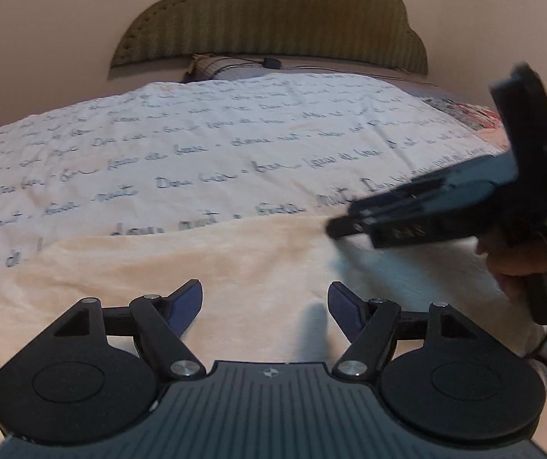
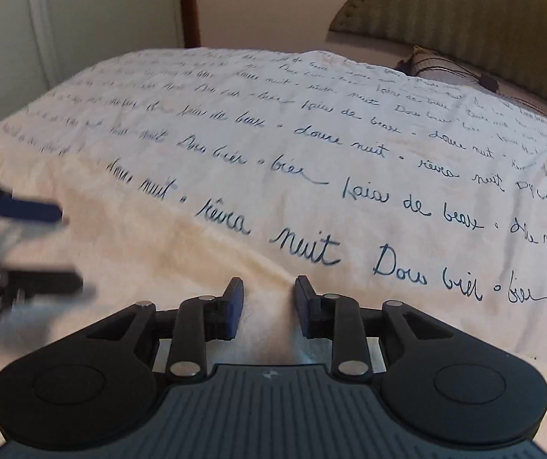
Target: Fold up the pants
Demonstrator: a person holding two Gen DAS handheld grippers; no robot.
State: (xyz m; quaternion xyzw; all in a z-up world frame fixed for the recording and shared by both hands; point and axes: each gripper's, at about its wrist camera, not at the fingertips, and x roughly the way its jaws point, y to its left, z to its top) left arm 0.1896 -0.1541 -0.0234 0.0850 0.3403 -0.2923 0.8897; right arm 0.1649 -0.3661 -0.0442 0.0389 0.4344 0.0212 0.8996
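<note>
Left gripper (image 2: 17, 244) smears into motion blur at the right wrist view's left edge, cut off there. Right gripper (image 1: 353, 222) blurs too in the left wrist view. The pants (image 1: 235, 267) run out of frame below; their shape can't be made out.

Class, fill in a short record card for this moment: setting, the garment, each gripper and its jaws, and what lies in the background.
setting: bed covered by a white sheet with handwritten script
garment: cream pants spread flat over the near part of the sheet
left gripper: jaws wide apart above the cream fabric, holding nothing
right gripper: jaws partly apart over a ridge of fabric, not closed on it
background: green padded headboard; pillow at its foot
</note>
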